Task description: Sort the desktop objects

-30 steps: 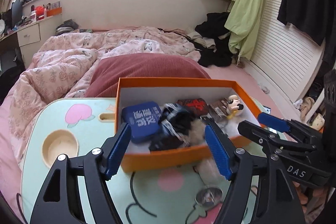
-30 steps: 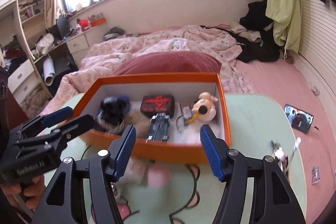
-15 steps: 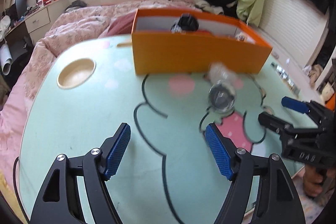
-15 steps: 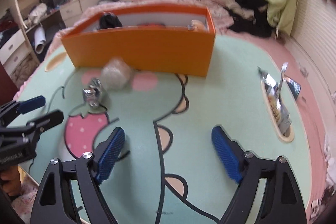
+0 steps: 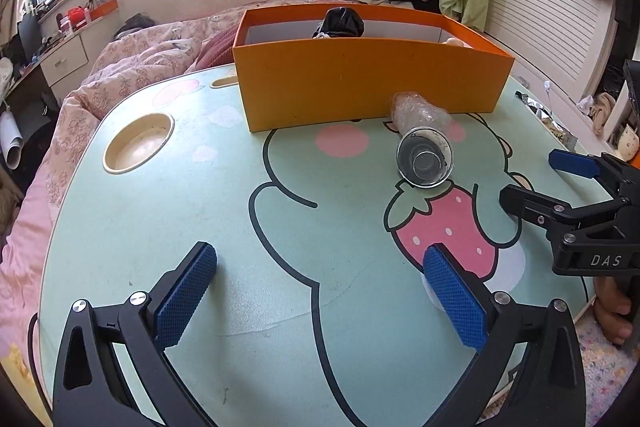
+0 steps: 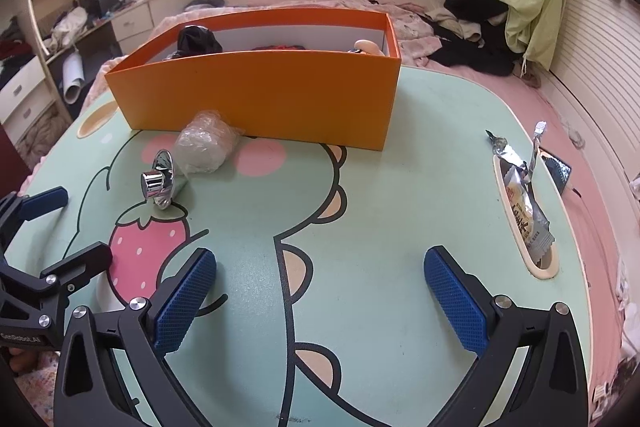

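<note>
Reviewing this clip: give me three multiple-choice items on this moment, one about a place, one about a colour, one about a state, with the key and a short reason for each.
1. Where does the bubble-wrapped bundle lie?
A. Inside the box
B. On the table, in front of the box's near wall
C. In the round cup recess

2. What colour is the box outside?
A. Orange
B. Blue
C. White

3. How does the left gripper stand?
A. Shut on the metal cup
B. Clamped on the box wall
C. Jaws apart, nothing between them

Key:
1 B: the bundle rests on the table just in front of the box wall.
2 A: its outer walls are orange; only the inside is white.
3 C: its blue pads stand wide, still opening, over bare table, while the metal cup lies on its side farther off.
</note>
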Demonstrator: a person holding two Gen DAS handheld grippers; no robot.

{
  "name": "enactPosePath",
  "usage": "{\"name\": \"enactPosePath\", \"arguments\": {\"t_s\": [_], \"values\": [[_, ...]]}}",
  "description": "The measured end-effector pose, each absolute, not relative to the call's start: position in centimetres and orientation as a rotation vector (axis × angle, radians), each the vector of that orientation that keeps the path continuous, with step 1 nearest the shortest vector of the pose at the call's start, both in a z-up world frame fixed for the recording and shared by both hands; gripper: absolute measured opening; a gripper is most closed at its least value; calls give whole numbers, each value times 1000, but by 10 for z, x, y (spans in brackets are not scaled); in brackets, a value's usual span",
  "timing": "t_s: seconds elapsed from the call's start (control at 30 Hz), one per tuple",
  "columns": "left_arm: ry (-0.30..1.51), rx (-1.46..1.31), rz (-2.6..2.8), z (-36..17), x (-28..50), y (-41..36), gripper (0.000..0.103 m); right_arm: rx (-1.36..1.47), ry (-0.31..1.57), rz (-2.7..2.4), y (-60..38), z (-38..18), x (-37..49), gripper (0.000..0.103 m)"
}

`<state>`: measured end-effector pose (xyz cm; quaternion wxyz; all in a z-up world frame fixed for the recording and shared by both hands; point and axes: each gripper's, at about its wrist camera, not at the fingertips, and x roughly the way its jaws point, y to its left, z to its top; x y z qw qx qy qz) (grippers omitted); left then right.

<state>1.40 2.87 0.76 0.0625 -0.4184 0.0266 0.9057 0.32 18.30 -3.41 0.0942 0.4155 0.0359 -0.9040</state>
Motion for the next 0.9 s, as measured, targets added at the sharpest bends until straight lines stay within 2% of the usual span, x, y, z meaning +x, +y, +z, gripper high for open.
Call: {"name": "enactPosePath", "arguments": {"t_s": [0.9], "values": [[80,-1262,2738,9,14,29,103,1228,105,-2681,183,-32,4,103]]}}
